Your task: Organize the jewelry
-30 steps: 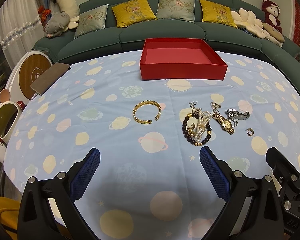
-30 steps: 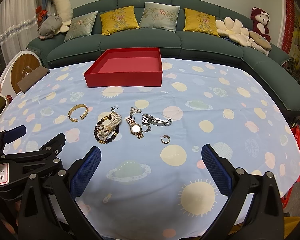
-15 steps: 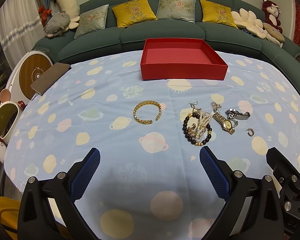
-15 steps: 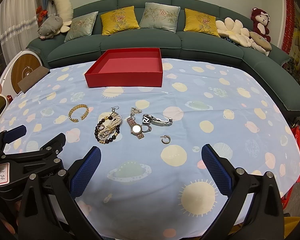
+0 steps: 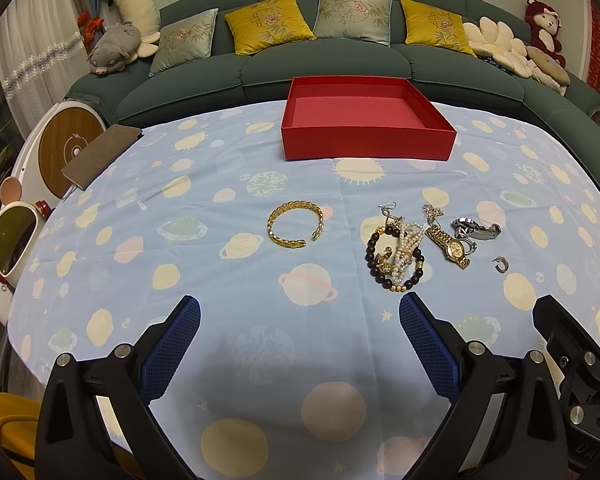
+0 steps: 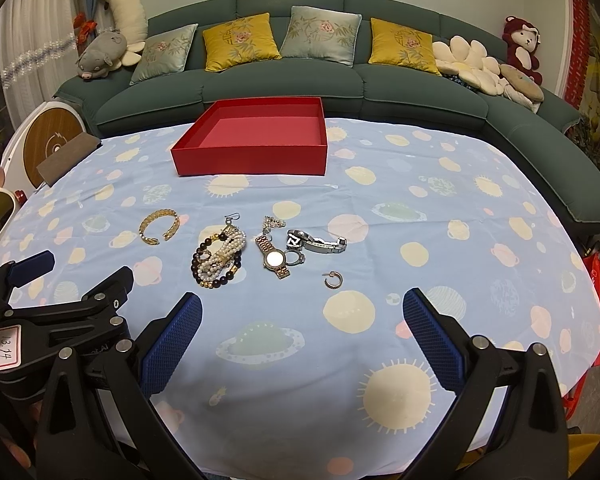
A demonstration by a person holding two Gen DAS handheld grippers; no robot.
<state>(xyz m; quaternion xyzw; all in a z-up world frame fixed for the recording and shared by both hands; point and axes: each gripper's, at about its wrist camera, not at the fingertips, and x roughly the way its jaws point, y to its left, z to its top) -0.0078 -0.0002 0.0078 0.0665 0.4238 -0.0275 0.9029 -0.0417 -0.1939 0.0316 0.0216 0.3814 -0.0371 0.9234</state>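
We hold left gripper (image 5: 300,344) & right gripper (image 6: 302,340) wide open, empty. Gold woven cuff bracelet (image 5: 296,225) at 12; shallow red cardboard box (image 5: 366,120) beyond. Risk: tangled bead-and-pearl bracelets (image 5: 396,258) at 1 snag, drag neighbours.

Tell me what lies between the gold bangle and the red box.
Nothing but bare planet-print tablecloth: in the left wrist view the stretch from the gold bangle to the red box holds no jewelry. The right wrist view agrees.
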